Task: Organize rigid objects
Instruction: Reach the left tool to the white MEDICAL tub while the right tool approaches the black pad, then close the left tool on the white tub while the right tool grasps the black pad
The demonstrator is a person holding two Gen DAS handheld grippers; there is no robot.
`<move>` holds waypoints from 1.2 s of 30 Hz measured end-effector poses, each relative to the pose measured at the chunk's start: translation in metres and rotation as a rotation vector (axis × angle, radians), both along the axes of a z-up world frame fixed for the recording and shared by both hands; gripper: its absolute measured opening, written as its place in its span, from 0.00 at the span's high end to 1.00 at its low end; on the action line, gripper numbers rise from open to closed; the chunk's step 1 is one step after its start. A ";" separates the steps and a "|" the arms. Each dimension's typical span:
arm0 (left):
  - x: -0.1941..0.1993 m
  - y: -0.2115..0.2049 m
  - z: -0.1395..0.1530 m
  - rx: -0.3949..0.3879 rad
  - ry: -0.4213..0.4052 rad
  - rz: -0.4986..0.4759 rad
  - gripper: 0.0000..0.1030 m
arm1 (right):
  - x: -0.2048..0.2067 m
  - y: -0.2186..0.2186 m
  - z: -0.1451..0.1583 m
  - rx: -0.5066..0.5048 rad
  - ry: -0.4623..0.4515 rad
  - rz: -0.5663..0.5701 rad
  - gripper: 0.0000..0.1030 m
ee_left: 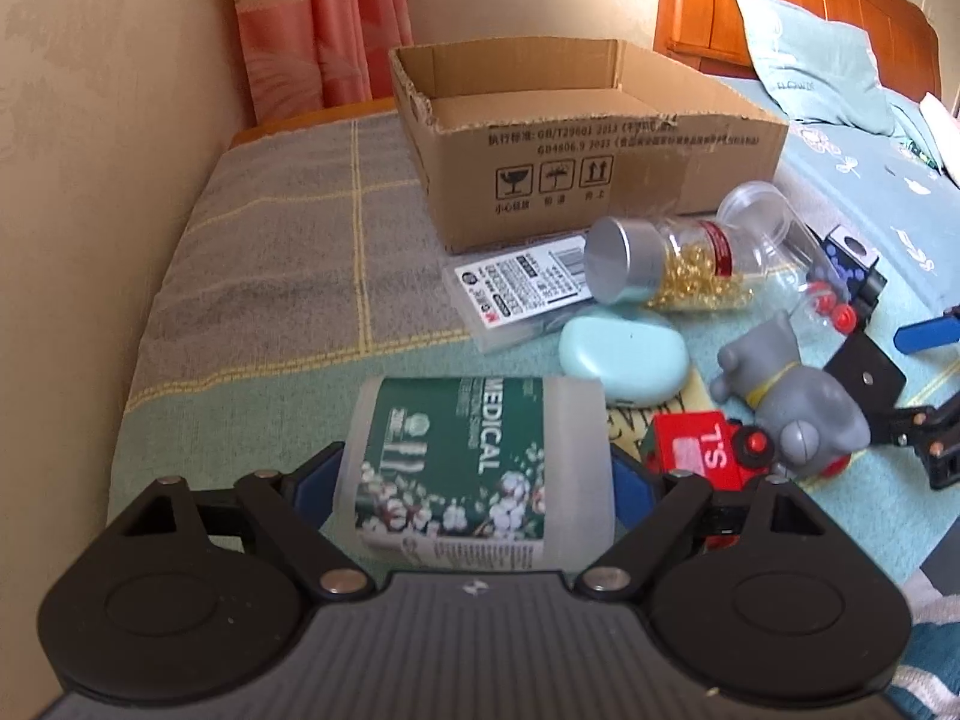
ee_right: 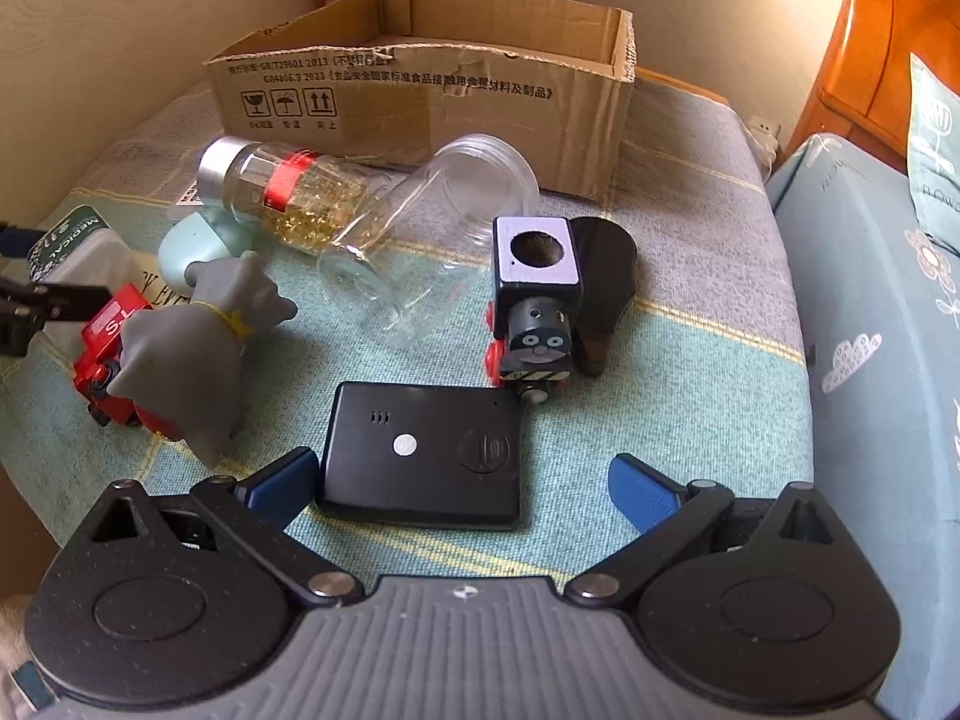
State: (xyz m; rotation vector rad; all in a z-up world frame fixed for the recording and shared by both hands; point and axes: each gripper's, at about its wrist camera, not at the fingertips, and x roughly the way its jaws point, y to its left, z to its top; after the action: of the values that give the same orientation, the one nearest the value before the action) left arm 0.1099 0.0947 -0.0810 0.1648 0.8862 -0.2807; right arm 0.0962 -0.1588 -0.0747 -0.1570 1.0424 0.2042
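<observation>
My left gripper (ee_left: 471, 480) is shut on a frosted plastic box with a green "MEDICAL" label (ee_left: 474, 468); the box also shows at the left edge of the right wrist view (ee_right: 66, 249). An open cardboard box (ee_left: 576, 138) stands behind it on the bed, also in the right wrist view (ee_right: 432, 90). My right gripper (ee_right: 462, 483) is open, its blue fingers on either side of a flat black device (ee_right: 423, 456) that lies on the blanket. The left finger touches the device; the right finger is apart from it.
Loose items lie between the grippers and the cardboard box: a jar of gold beads (ee_right: 282, 192), a clear empty jar (ee_right: 432, 228), a black toy train (ee_right: 537, 294), a grey toy figure (ee_right: 198, 348), a red toy train (ee_right: 111, 354), a mint case (ee_left: 624, 354), a flat packet (ee_left: 528, 288). A wall runs along the left.
</observation>
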 end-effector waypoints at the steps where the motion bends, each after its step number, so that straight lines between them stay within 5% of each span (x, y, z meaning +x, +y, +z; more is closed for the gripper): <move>1: 0.001 -0.001 0.000 0.004 -0.001 0.005 0.16 | -0.001 0.000 0.000 0.000 -0.004 -0.001 0.00; 9: 0.002 0.000 -0.001 -0.004 -0.006 0.060 0.15 | -0.007 0.013 0.000 0.010 -0.034 0.048 0.01; 16: 0.003 -0.001 0.000 -0.007 -0.011 0.062 0.15 | -0.007 0.021 0.005 0.017 -0.051 0.066 0.20; 36: 0.002 -0.002 0.006 0.007 -0.017 0.059 0.18 | -0.007 0.026 0.007 -0.009 -0.049 0.087 0.28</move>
State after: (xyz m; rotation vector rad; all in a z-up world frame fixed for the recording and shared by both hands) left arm 0.1121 0.0924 -0.0750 0.1468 0.8735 -0.2210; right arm 0.0890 -0.1331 -0.0678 -0.2148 0.9887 0.2735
